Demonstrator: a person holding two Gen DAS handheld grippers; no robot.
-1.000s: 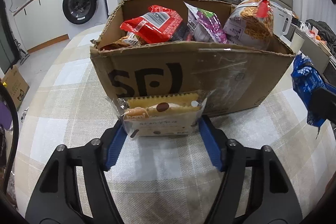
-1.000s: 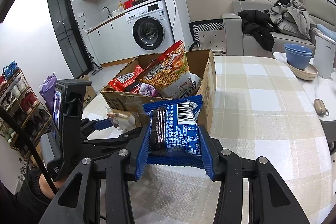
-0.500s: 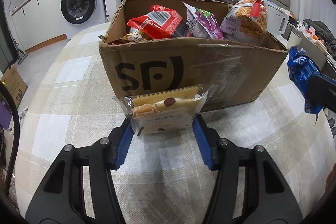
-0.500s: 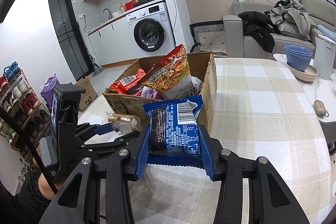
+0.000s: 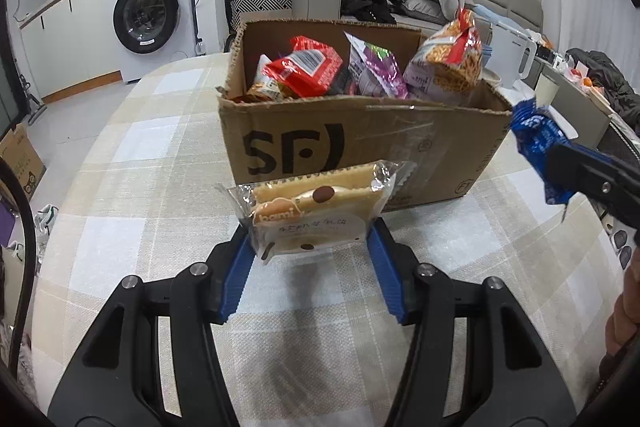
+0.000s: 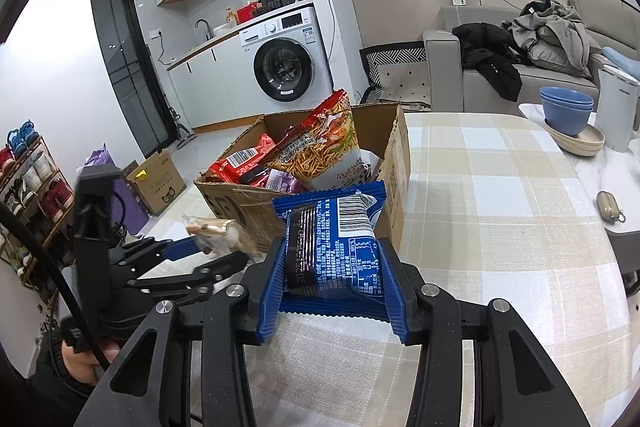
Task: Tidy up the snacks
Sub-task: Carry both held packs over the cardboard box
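Now the left gripper (image 5: pixel 311 247), its jaws lately narrowed, clamps a clear-wrapped cream biscuit packet (image 5: pixel 310 215) upright between its blue pads, just before the brown cardboard box (image 5: pixel 360 143); the right gripper (image 6: pixel 335 291) pinches a blue foil snack packet (image 6: pixel 334 239) beside the box.

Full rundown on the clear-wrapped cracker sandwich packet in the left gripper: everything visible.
The clear-wrapped cracker sandwich packet is a flat, see-through plastic pack holding pale square crackers with a cream-and-brown printed label and crimped ends. It stands on edge, tilted slightly, clamped at both sides between the blue ribbed pads of the left gripper, whose jaws have just been closing on it. It hangs above the checked tablecloth, just in front of the brown cardboard box, seemingly not touching either.
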